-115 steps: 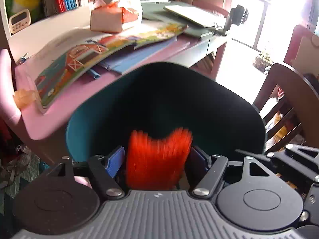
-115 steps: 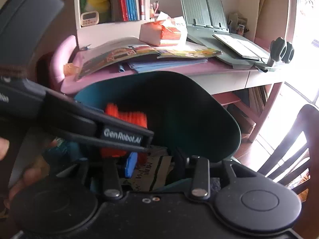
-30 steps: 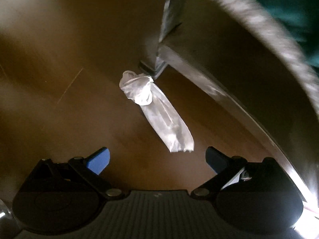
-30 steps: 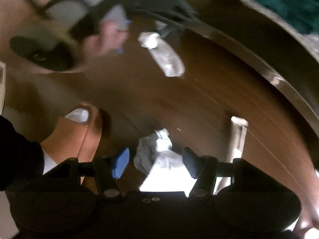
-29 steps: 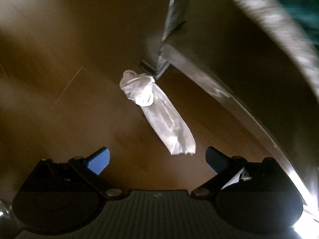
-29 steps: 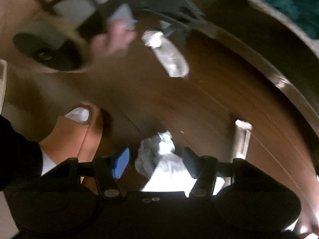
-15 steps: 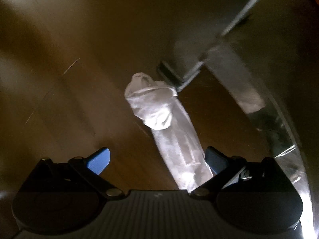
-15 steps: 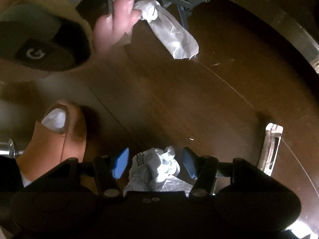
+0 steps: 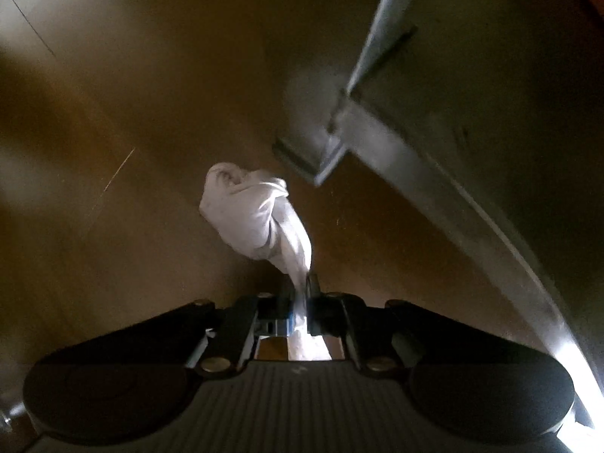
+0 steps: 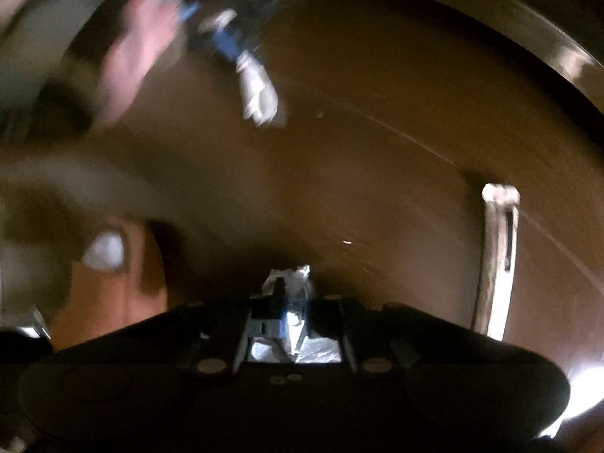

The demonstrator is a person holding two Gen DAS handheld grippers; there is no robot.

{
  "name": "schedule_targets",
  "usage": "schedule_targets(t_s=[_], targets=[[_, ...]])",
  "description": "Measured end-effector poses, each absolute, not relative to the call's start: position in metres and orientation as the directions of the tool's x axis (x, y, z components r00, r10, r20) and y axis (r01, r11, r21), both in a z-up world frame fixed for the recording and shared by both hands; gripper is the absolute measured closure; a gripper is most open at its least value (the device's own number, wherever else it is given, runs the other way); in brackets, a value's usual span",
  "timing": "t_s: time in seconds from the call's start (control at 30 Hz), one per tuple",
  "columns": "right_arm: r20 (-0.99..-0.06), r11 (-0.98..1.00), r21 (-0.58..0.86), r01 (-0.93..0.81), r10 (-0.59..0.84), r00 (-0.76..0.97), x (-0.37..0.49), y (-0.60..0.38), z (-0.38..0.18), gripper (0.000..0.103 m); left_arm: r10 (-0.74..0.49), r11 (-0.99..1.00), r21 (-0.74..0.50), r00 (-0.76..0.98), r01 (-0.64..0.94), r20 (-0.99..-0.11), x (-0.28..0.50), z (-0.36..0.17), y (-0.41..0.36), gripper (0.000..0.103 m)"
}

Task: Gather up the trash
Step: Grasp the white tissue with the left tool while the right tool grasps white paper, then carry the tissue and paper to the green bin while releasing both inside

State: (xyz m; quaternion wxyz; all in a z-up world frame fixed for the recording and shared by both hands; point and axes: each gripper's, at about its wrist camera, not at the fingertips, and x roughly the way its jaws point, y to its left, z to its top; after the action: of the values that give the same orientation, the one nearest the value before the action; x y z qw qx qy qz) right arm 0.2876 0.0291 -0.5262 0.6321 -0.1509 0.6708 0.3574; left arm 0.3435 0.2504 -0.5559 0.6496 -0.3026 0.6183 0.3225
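My left fingers (image 9: 300, 298) are pinching only the tissue's (image 9: 256, 219) tail; right fingers (image 10: 292, 302), seemingly clamping the wad (image 10: 288, 283), risk slipping.

glossy brown wood floor (image 9: 158, 120), a soft, creased white tissue (image 9: 256, 215), crinkled printed paper wad (image 10: 290, 283), matt black plastic gripper bodies.
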Motion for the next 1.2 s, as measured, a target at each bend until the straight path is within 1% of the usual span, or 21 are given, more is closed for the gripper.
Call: schedule_targets(t_s=[0.13,0.27,0.37,0.47,0.57,0.8,0.9,0.97,1.1,1.2], targets=[[-0.944,0.779,0.325,-0.537,0.302,-0.132,0.299,0.007,-0.5,0.098,0.046,0.673,0.027,0.006,-0.739,-0.999,0.339,-0.534,0.234,0.098],[-0.932,0.829,0.355,-0.433,0.351,-0.093,0.307,-0.017,-0.466,0.098,0.051,0.735,0.036,0.001,-0.677,-0.999,0.334,-0.496,0.212,0.098],[-0.913,0.847,0.393,-0.357,0.405,-0.045,0.307,-0.037,-0.431,0.098,0.043,0.784,0.019,0.023,-0.62,-0.999,0.33,-0.463,0.188,0.098],[-0.893,0.848,0.424,-0.317,0.45,0.01,0.303,-0.058,-0.393,0.098,-0.003,0.794,-0.035,0.053,-0.607,-0.999,0.322,-0.428,0.17,0.098],[-0.875,0.851,0.44,-0.285,0.478,0.075,0.302,-0.077,-0.356,0.098,-0.006,0.851,-0.051,0.088,-0.523,-0.996,0.316,-0.388,0.149,0.098],[-0.818,0.845,0.477,-0.241,0.527,0.229,0.283,-0.124,-0.254,0.098,-0.067,0.939,-0.137,0.222,-0.316,-0.973,0.27,-0.278,0.106,0.098],[-0.791,0.838,0.485,-0.25,0.542,0.283,0.261,-0.139,-0.211,0.098,-0.061,0.966,-0.123,0.261,-0.228,-0.963,0.25,-0.238,0.089,0.098],[-0.778,0.838,0.475,-0.267,0.542,0.318,0.247,-0.151,-0.184,0.098,-0.079,0.97,-0.14,0.286,-0.197,-0.955,0.24,-0.223,0.081,0.098],[-0.755,0.846,0.453,-0.282,0.532,0.384,0.229,-0.173,-0.136,0.098,-0.095,0.977,-0.153,0.34,-0.146,-0.936,0.226,-0.171,0.061,0.098],[-0.72,0.846,0.445,-0.294,0.533,0.445,0.215,-0.192,-0.097,0.098,-0.095,0.986,-0.141,0.389,-0.09,-0.916,0.218,-0.135,0.038,0.098]])
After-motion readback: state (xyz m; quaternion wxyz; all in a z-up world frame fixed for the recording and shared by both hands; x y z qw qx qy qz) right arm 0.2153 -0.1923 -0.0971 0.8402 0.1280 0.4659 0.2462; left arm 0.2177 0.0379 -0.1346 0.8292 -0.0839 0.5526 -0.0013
